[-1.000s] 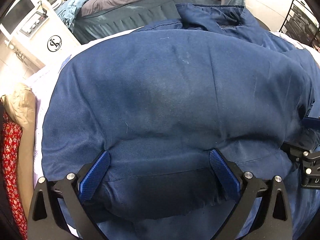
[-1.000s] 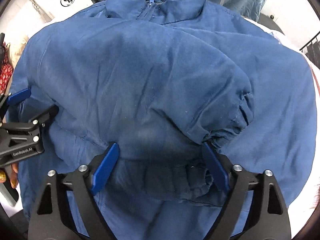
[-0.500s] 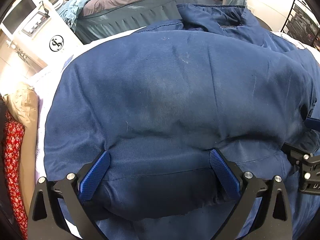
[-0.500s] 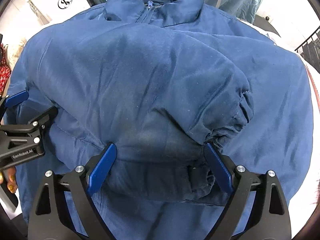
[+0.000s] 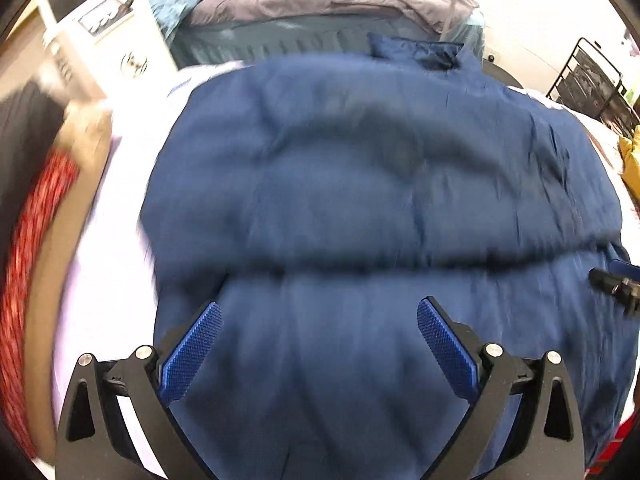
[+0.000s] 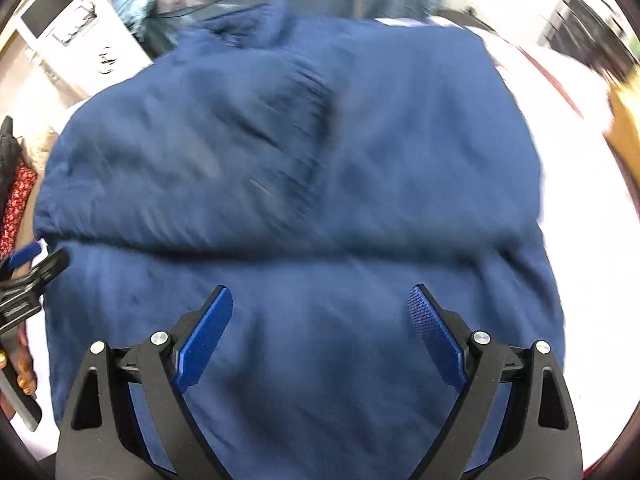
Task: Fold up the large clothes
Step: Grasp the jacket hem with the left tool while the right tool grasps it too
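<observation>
A large navy blue padded jacket lies spread on a white surface, its collar at the far end. It also fills the right wrist view, with a gathered sleeve cuff lying across its chest. A fold line runs across it ahead of both grippers. My left gripper is open above the near part of the jacket, holding nothing. My right gripper is open over the near part too, holding nothing. Both views are motion-blurred.
A white surface shows left of the jacket. A red patterned cloth and a tan one lie at far left. A grey-covered bed is behind, a white appliance back left, a black wire rack back right.
Both grippers have pulled back and up from the jacket. The hem bunched between the fingers earlier now lies flat, folded over, and more of the white surface shows.
</observation>
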A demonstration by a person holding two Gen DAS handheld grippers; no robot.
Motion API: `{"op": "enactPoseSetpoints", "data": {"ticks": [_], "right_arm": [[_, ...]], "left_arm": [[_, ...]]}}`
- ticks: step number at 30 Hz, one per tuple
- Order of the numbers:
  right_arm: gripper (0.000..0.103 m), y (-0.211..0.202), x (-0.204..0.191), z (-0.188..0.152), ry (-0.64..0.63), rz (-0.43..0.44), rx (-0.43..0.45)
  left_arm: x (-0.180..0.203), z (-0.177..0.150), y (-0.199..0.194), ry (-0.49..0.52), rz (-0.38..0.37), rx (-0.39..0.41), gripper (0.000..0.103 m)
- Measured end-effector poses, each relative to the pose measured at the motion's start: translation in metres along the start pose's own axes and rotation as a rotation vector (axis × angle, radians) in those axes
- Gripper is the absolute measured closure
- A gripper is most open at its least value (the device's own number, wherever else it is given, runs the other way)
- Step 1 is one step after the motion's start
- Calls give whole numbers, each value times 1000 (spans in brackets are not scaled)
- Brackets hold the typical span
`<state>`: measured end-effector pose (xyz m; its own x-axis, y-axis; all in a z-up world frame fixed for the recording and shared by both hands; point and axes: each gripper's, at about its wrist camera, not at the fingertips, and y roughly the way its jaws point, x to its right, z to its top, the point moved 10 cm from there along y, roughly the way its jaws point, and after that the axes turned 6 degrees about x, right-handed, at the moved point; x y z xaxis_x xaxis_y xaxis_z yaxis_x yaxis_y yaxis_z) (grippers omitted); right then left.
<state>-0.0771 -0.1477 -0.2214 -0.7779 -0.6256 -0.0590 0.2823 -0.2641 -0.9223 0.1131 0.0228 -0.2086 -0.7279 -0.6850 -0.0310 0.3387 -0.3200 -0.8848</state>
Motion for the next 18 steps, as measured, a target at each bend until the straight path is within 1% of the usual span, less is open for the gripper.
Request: {"op": "enactPoseSetpoints", "data": {"ticks": [2,5,7,8,10,12,13,14,17,18], "right_arm": [[14,-13,31,-17,48,-19,-2],[14,-29,75,-40,133,-29,-14],[14,-38,101,-57,174,-30,-27],[14,-38,109,-62,181,-27,-30],[14,-42,118,-74,188,10,-47],[14,-47,126,-88,174,14,-79],[14,-48,126,-95,177,34,-92],[14,-49,125,-106,197,85,-121],[14,-52,125,-128,241,153,-165],[14,-53,126,-136,250,160,-173]], "left_arm": [[-18,-33,-9,-19,25,-26,6],[-45,-72,-21,-53,59,-70,6],[-61,-91,-27,-83,54,-99,6],[-70,-100,-31,-96,58,-112,6],[-86,-113,-36,-117,64,-131,8],[-96,-124,-40,-144,44,-151,11],[-101,-130,-42,-163,27,-160,12],[-104,-131,-43,-176,13,-167,12],[-106,-142,-47,-218,-52,-192,13],[-106,-148,-49,-227,-70,-203,13]]}}
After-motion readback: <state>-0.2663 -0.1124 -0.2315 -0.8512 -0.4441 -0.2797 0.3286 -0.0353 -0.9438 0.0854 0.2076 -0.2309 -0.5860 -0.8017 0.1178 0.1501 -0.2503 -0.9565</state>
